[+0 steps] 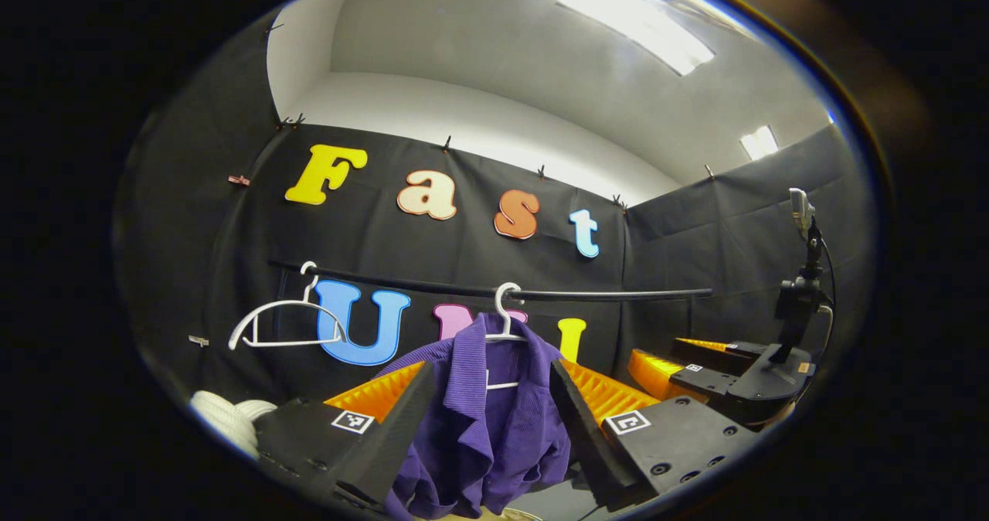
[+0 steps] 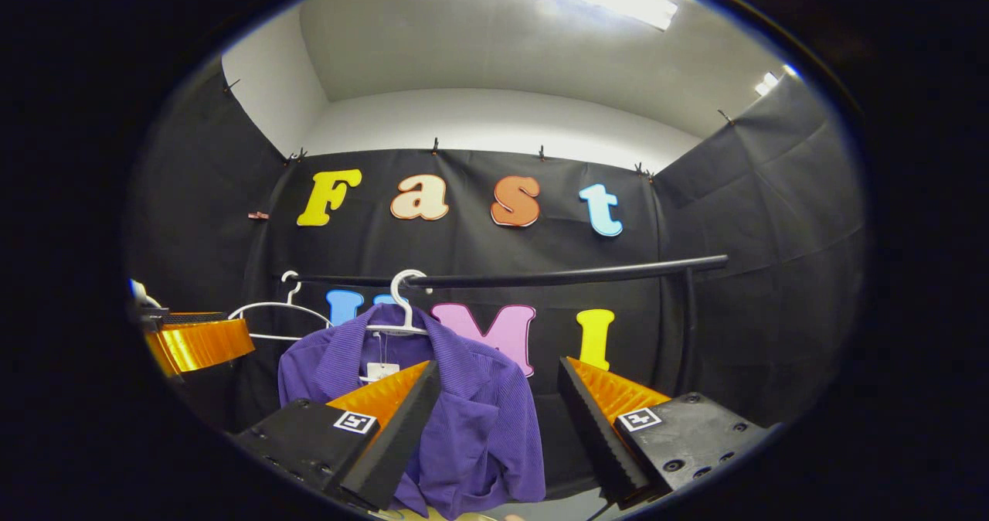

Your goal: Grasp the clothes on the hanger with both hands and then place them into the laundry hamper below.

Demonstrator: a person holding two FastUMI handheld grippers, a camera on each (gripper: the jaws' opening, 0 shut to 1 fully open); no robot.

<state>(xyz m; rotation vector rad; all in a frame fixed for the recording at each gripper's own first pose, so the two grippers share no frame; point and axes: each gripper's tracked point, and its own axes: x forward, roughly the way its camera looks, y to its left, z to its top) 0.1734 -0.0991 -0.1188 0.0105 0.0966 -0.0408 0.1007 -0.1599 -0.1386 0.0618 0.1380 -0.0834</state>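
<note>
Left gripper view: left tongs wide open, gripping nothing, purple shirt between the fingers, hanging on a white hanger from the black rail; shirt hem cut off at frame bottom. Right gripper view: right tongs also wide open and empty, shirt partly hidden behind its left finger. Second white hanger hangs bare; other gripper sits at the right edge, jaw state unreadable there.
</note>
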